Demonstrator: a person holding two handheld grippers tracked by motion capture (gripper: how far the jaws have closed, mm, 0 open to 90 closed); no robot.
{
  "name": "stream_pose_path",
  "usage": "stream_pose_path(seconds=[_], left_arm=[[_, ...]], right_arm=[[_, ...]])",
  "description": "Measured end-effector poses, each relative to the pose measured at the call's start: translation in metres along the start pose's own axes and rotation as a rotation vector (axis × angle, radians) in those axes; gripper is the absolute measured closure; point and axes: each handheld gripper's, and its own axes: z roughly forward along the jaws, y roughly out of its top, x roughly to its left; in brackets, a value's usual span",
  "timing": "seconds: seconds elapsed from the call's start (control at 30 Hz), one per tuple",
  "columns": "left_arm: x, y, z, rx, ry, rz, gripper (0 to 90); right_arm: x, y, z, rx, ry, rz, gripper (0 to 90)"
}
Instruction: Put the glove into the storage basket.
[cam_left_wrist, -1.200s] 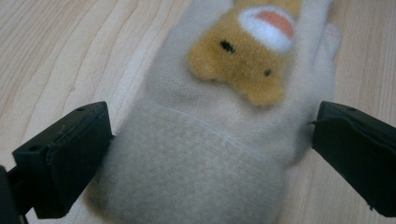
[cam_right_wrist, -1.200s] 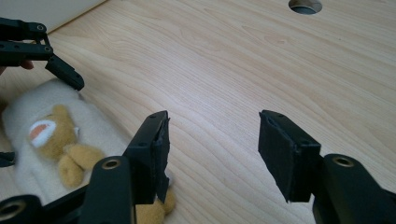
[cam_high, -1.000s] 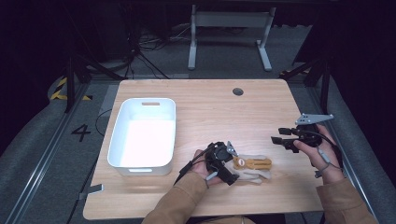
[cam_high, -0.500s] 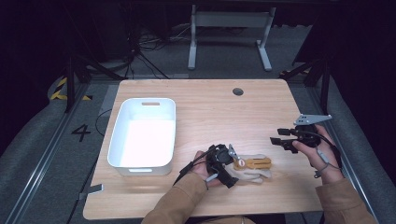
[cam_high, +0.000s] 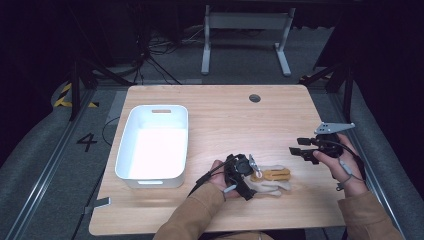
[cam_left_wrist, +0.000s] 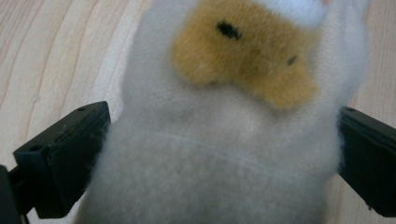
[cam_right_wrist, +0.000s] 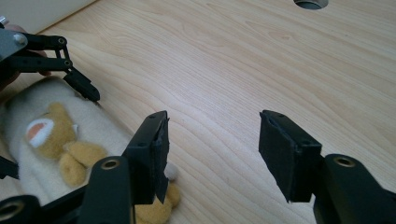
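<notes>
Left gripper (cam_high: 250, 172): jaws either side of the cream fleece sock with a tan bear (cam_left_wrist: 224, 140), pressing it, likely to lift it.
Sock place: near middle of the wooden surface (cam_high: 225, 115).
Right gripper (cam_right_wrist: 212, 154): spread wide, holding nothing, waiting right of the sock.
White plastic tub (cam_high: 152, 172): left.

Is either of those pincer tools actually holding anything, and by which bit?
The left gripper clasps the plush toy across its cream body, one jaw on each side. The right gripper is open and holds nothing.
</notes>
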Motion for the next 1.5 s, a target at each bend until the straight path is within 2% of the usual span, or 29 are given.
stream_pose_path(seconds=[0.3,0.43,0.53,0.57,0.63,0.67,0.73,0.83,0.87,0.9,1.0,1.17,1.27,1.5], left_arm=[[-0.001,0.003,-0.003,0.008,-0.014,0.024,8.7],[-0.001,0.004,-0.007,0.018,-0.016,0.018,20.3],[-0.001,0.006,-0.009,0.034,-0.017,0.030,27.4],[-0.003,0.008,-0.010,0.053,-0.013,0.036,29.4],[-0.004,0.009,-0.010,0.056,-0.015,0.037,35.8],[-0.005,0.010,-0.010,0.058,-0.015,0.029,35.8],[-0.006,0.011,-0.011,0.055,-0.015,0.034,46.9],[-0.007,0.012,-0.012,0.064,-0.014,0.040,54.4],[-0.009,0.012,-0.012,0.064,-0.011,0.045,54.4],[-0.010,0.012,-0.013,0.069,-0.014,0.044,60.3],[-0.011,0.013,-0.013,0.071,-0.005,0.033,66.5],[-0.010,0.013,-0.014,0.078,-0.003,0.028,71.0],[-0.008,0.012,-0.014,0.074,-0.022,0.006,71.3],[-0.007,0.013,-0.014,0.077,-0.028,-0.009,71.3]], right_arm=[[-0.001,-0.001,0.000,0.001,-0.005,0.010,43.5],[0.000,-0.001,0.000,-0.001,-0.006,0.011,43.3],[0.000,-0.001,0.001,-0.002,-0.005,0.009,43.2],[0.000,-0.001,0.001,0.000,-0.004,0.012,43.2],[0.000,-0.001,0.001,0.001,-0.005,0.013,43.2],[-0.001,-0.001,0.000,-0.001,-0.009,0.014,43.2],[-0.001,-0.001,0.000,-0.003,-0.007,0.014,43.3],[-0.001,-0.001,0.000,-0.001,-0.010,0.012,43.2],[0.000,-0.001,0.000,-0.001,-0.009,0.012,43.3],[0.000,-0.001,0.000,-0.001,-0.007,0.010,43.3],[-0.001,-0.001,0.000,-0.004,-0.010,0.008,43.3],[-0.001,-0.001,0.000,-0.001,-0.012,0.009,43.3],[-0.001,-0.001,0.001,0.002,-0.010,0.010,43.3],[-0.002,-0.002,0.000,0.000,-0.012,0.014,43.3]])
